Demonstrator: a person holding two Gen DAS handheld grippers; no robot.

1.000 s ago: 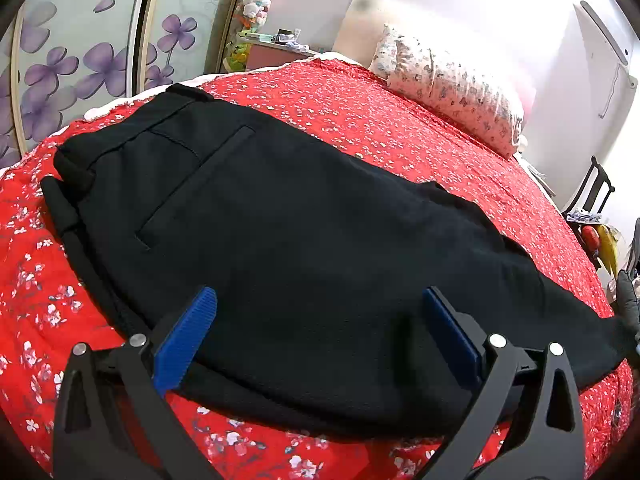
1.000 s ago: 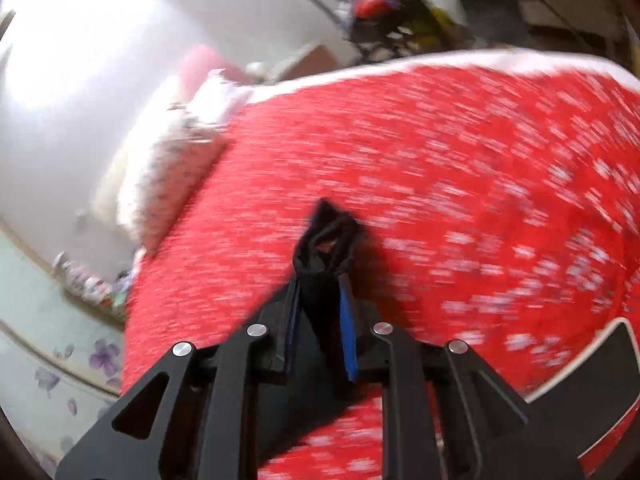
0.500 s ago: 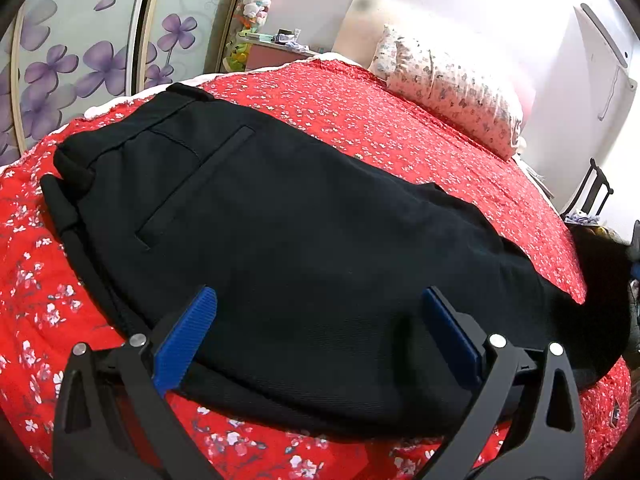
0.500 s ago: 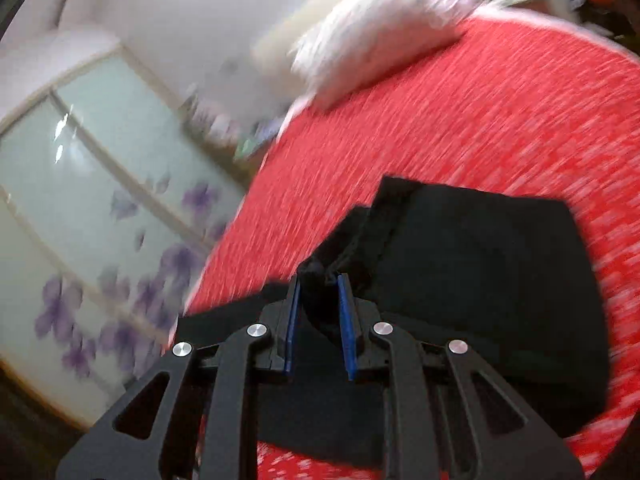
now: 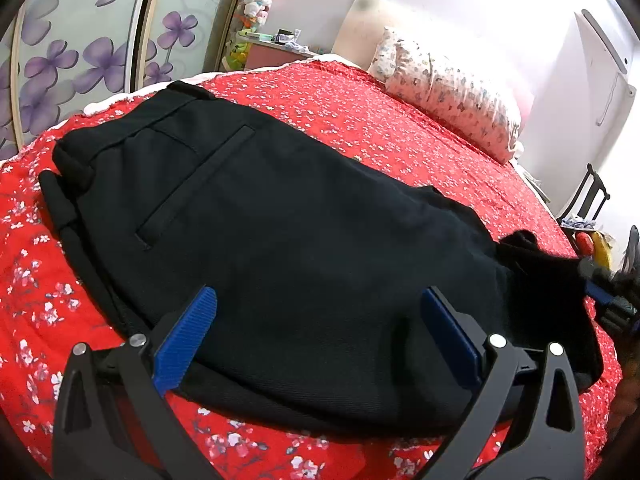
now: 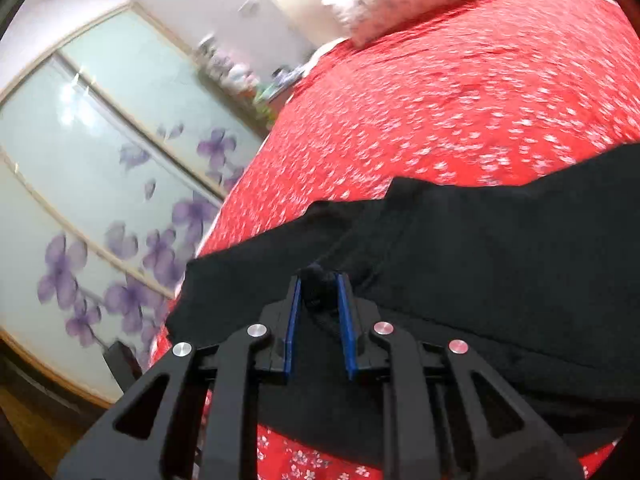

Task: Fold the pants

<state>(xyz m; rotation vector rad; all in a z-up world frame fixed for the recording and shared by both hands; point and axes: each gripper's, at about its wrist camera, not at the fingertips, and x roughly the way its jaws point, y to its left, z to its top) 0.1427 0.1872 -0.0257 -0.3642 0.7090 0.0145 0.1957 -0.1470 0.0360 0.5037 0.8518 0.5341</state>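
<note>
Black pants [image 5: 300, 220] lie on the red flowered bedspread [image 5: 360, 120], waistband and back pocket at the far left, legs running to the right. My left gripper [image 5: 320, 320] is open and empty, its blue pads low over the pants' near edge. My right gripper [image 6: 319, 284] is shut on a bunched fold of the pants' leg end [image 6: 316, 280] and holds it over the rest of the pants [image 6: 500, 260]. It also shows at the right edge of the left wrist view [image 5: 600, 292], with lifted cloth beside it.
A flowered pillow [image 5: 448, 88] lies at the head of the bed. Sliding wardrobe doors with purple flowers [image 5: 80, 52] stand at the left. A pink side table with toys [image 5: 272, 46] is behind the bed. A chair with clutter [image 5: 592, 216] stands at the right.
My right gripper has swung with the leg end from the bed's far right side towards the waistband, carrying cloth over the pants. My left gripper has not moved.
</note>
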